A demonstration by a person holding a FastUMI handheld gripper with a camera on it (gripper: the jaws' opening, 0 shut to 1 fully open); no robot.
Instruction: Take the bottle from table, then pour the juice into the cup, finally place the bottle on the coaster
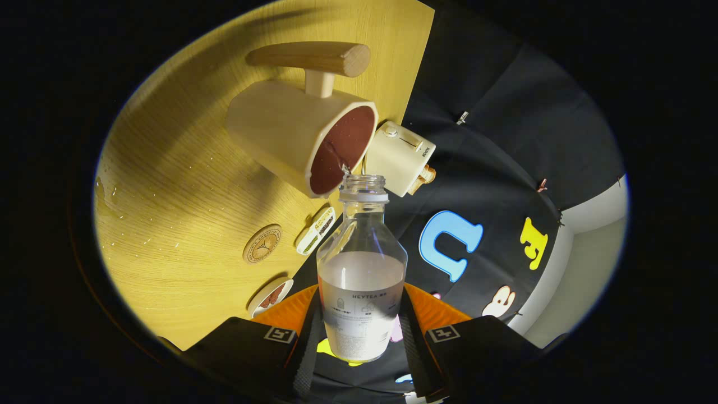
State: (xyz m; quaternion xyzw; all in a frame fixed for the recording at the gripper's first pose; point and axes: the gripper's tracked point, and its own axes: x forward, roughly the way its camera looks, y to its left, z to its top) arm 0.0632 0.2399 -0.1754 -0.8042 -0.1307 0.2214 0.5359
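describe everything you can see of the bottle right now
The bottle is clear, capless, with a ringed neck and a frosted printed label. Pale liquid fills roughly its lower half. The hand-held gripper is shut on its body. Its open mouth sits just at the rim of the wooden cup, which holds dark reddish liquid.

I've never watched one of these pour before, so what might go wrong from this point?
1. The bottle, clamped between the gripper fingers, is tipped with its open mouth right at the cup rim; a slight drift could send juice onto the table.
2. Droplets already dot the table, hinting at splashing.
3. The clear, smooth bottle might slip in the grip.
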